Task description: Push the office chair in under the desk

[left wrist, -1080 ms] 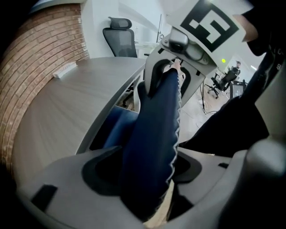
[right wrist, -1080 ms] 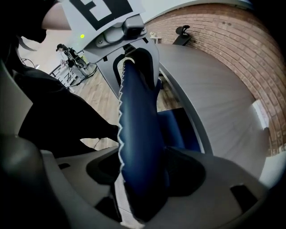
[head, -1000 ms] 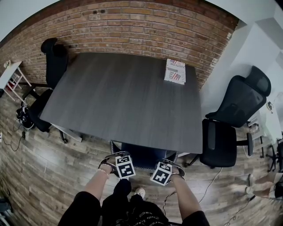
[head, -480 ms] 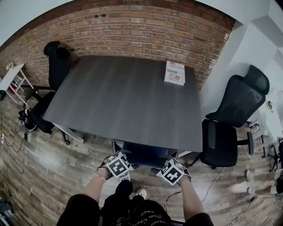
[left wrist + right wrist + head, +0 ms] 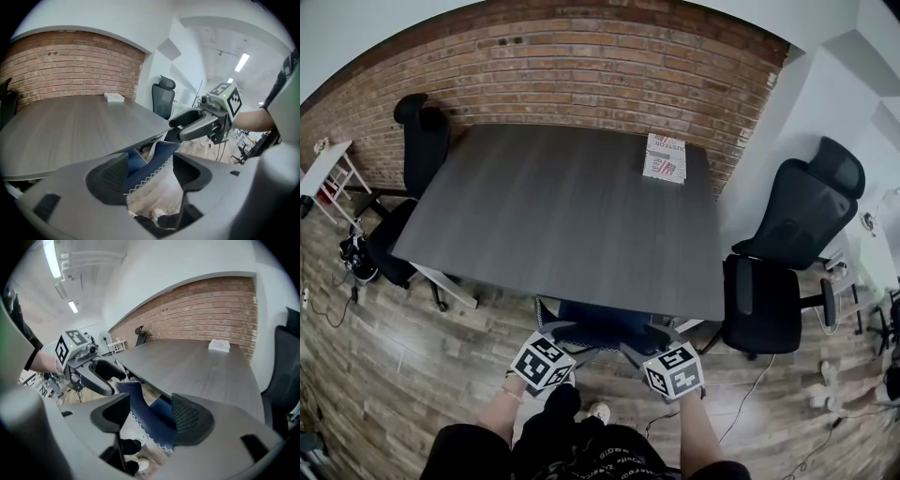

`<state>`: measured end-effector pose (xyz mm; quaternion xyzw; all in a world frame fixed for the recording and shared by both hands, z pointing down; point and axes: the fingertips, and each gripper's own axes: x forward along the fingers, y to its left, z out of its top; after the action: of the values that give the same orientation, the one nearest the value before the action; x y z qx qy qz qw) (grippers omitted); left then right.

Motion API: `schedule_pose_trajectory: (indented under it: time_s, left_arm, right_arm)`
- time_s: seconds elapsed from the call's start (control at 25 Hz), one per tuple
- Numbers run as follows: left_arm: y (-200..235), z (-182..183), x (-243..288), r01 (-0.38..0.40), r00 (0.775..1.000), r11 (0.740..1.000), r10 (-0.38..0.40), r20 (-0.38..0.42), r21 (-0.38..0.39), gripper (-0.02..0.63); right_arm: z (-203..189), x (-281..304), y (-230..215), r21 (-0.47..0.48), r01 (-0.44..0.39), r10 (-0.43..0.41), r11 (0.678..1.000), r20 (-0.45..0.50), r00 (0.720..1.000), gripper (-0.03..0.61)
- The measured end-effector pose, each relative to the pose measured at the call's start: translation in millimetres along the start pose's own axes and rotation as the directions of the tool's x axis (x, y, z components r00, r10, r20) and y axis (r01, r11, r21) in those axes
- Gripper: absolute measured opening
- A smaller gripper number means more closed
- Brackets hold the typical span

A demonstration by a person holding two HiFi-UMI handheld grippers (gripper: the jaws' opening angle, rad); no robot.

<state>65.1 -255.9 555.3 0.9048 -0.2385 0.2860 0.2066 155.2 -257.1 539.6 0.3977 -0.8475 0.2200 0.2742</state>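
Find the chair (image 5: 600, 330) already mostly under the table's (image 5: 562, 216) near edge, with only the top of its blue back showing. Expect it to roll easily but swivel if pushed off-centre. Press evenly on both upper corners of the padded back, which is probably soft at the trim. See left claw (image 5: 150, 171) and right claw (image 5: 145, 420) gaping wide, holding nothing, just behind that back. Note a black chair (image 5: 783, 262) off the right corner, apart, and a cable (image 5: 741, 398) on the floor nearby.

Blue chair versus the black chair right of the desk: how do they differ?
The blue chair sits mostly tucked under the desk; the black chair stands clear of it. The blue chair shows little but its back; the black chair shows seat, armrest and headrest. Both stand on the wooden floor.
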Motion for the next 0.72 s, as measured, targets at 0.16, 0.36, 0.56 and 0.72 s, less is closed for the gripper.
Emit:
schedule_pose_trajectory:
  time_s: [0.16,0.36,0.56,0.72]
  left_arm:
    - [-12,23,-11,-0.048,0.992,0.998,0.051,0.117,-0.031,0.302]
    - [-23,40,-24,-0.149,0.964,0.988,0.155,0.216,-0.043,0.302]
    - [-34,45,-35,-0.204,0.931,0.974,0.226,0.287,-0.103,0.302]
    - [-41,48,-44,-0.220,0.908,0.964,0.259,0.330,-0.151,0.299]
  right_arm:
    - [9,-15,-2,0.048,0.081,-0.086,0.996,0.103,0.991,0.276]
    - [17,-33,-1,0.103,0.156,-0.174,0.982,0.196,0.965,0.276]
    - [20,-50,5,0.125,0.216,-0.242,0.968,0.255,0.936,0.275]
    - [16,-61,14,0.146,0.232,-0.265,0.962,0.278,0.923,0.275]
